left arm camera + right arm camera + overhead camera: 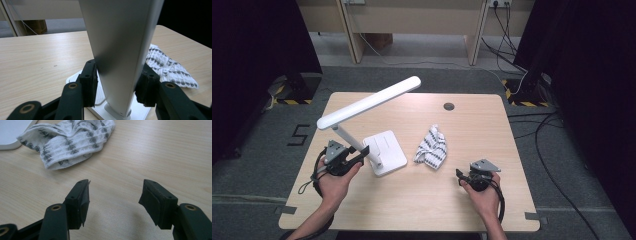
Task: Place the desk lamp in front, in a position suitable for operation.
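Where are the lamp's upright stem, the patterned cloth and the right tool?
lamp stem [117, 55], left gripper view, on the broad white face between the left tool's pads.
patterned cloth [432, 148], high view, on the middle of the crumpled fabric.
right tool [113, 200], right gripper view, midway between its open fingertips.

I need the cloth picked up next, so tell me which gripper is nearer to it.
Right. The right gripper sits open on the table just beside the patterned cloth, pointing toward it. The left gripper is farther off, closed around the lamp's stem.
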Action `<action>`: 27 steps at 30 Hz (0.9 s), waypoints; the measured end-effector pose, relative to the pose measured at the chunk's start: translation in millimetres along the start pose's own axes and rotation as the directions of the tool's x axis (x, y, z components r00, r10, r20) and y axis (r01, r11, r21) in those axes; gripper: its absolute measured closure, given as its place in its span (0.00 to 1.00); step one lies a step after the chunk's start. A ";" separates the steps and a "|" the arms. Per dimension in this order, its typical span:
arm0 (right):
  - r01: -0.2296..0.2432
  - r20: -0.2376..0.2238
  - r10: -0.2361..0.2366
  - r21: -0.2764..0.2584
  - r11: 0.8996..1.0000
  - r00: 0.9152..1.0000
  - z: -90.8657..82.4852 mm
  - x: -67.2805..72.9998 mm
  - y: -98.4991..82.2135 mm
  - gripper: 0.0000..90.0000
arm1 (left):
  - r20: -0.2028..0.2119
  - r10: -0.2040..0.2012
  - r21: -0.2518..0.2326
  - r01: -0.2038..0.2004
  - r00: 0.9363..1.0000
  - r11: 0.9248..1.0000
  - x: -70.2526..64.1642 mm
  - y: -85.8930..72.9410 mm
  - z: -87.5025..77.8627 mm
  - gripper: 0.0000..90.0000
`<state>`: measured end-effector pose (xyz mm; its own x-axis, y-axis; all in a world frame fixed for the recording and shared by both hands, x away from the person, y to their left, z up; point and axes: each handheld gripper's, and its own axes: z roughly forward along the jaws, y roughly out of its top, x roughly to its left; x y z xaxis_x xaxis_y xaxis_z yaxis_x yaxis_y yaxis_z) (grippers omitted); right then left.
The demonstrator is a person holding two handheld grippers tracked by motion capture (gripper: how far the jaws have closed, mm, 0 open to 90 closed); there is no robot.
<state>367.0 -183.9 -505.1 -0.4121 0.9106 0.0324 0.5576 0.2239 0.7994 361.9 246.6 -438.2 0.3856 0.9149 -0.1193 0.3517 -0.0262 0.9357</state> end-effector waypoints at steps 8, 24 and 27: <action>-0.004 0.003 0.004 -0.002 1.000 1.000 -1.1 -0.7 0.6 0.44 | 0.029 0.001 0.009 -0.001 1.000 1.000 8.8 3.4 3.9 0.64; -0.012 -0.018 0.012 -0.008 1.000 1.000 5.0 0.3 11.0 0.44 | 0.119 0.014 0.044 -0.020 0.993 0.999 24.9 15.1 22.4 0.66; -0.008 -0.025 0.008 -0.010 1.000 1.000 8.2 1.7 14.1 0.44 | 0.141 0.026 0.055 -0.034 0.990 0.998 26.6 18.3 27.9 0.67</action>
<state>380.1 -176.3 -498.6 -0.4252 0.9035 0.0534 0.5537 0.2130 0.8051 402.4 259.3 -433.6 0.5112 0.8480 -0.1402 0.3843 -0.0796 0.9198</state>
